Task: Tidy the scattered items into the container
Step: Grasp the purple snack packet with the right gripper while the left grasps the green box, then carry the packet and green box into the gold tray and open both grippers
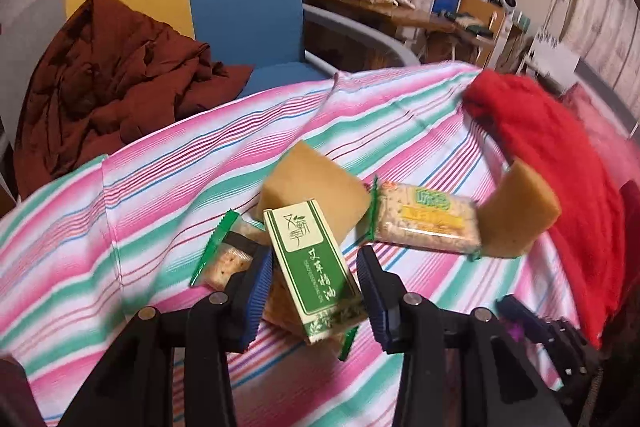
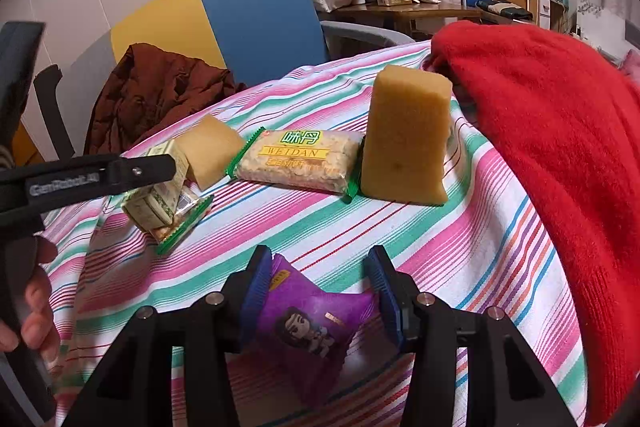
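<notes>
Right claw (image 2: 318,293) clamped on purple packet (image 2: 308,323).

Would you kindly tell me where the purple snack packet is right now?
In the right wrist view, the purple snack packet sits low at centre between the right gripper's jaws, on the striped cloth, nearer the camera than the Weidan cracker pack.

Left gripper (image 1: 316,291) tilted downward, blue pads apart — jaws open, left pad (image 1: 258,291) close against a box, right pad clear. Right gripper (image 2: 320,303) angled down too, pads pressed on a purple packet. Bare fingers (image 2: 34,311) wrapped round the left handle.
</notes>
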A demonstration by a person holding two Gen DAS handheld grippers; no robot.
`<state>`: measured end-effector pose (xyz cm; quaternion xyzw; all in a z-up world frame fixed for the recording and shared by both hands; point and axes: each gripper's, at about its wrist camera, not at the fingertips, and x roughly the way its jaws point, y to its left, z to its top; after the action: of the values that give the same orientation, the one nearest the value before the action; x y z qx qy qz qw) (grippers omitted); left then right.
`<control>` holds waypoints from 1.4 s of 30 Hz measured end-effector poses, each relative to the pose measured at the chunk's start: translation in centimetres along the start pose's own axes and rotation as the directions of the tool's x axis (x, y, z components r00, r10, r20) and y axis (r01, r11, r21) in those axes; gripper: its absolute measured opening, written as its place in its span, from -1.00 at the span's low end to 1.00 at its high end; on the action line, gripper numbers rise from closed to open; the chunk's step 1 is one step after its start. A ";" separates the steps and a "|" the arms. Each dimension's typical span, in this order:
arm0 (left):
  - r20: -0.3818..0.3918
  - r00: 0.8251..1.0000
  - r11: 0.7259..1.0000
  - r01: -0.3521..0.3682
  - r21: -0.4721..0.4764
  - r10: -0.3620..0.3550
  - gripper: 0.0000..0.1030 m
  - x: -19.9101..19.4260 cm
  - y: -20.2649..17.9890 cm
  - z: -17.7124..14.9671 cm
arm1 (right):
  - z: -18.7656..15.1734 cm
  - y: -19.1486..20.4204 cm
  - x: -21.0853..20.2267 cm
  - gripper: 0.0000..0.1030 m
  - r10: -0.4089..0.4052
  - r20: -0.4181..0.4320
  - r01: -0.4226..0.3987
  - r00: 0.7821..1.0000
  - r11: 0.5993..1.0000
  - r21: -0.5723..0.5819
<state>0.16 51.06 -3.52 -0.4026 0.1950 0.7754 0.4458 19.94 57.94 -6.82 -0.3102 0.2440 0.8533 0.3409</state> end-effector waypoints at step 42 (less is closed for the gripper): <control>0.220 0.972 0.970 0.126 -0.206 -0.079 -0.40 -15.3 5.4 -17.7 | -1.2 4.4 -5.3 0.86 0.158 0.020 -0.151 0.987 0.970 -0.191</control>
<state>7.77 28.36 -2.23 -0.3746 0.0391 0.8061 0.4565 20.16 52.04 -3.09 -0.3059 0.1794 0.9019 0.2467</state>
